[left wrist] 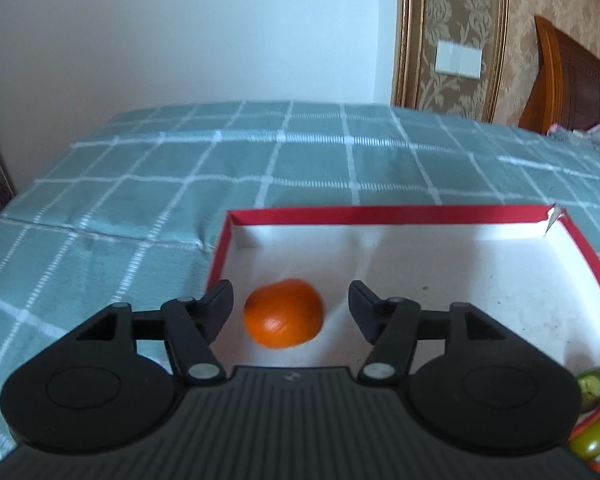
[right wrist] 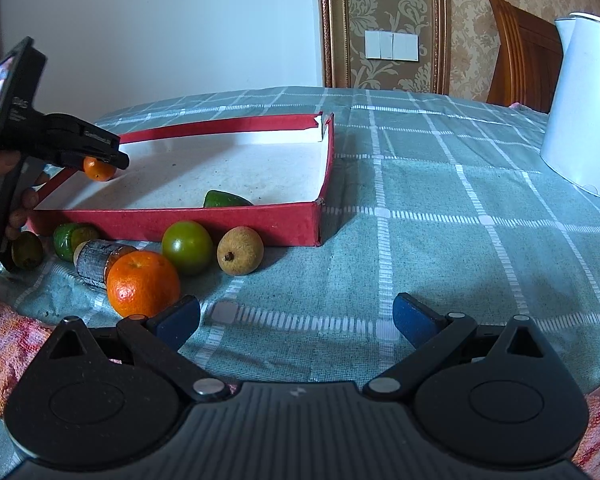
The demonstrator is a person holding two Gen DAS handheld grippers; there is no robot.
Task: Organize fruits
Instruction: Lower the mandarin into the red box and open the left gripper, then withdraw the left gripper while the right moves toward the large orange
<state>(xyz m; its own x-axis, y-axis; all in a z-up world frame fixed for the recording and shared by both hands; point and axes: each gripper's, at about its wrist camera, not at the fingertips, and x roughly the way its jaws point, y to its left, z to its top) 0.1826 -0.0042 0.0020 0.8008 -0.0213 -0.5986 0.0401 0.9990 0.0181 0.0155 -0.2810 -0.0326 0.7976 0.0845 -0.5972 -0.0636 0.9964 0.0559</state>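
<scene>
A shallow red box (left wrist: 380, 214) with a white floor lies on the checked cloth; it also shows in the right wrist view (right wrist: 220, 222). My left gripper (left wrist: 291, 310) is open over the box's left end, with a small orange (left wrist: 284, 314) blurred between its fingers, not gripped. From the right wrist view that orange (right wrist: 98, 170) sits just under the left gripper (right wrist: 116, 158). A green fruit (right wrist: 226, 200) lies inside the box. My right gripper (right wrist: 296, 320) is open and empty above the cloth. A larger orange (right wrist: 143, 283) lies by its left finger.
In front of the box lie a green round fruit (right wrist: 187, 246), a brown fruit (right wrist: 240, 251), a grey-wrapped item (right wrist: 96, 262) and more green fruits (right wrist: 74, 240). A white kettle (right wrist: 584, 108) stands at the right. A wooden chair (right wrist: 520, 56) stands behind the table.
</scene>
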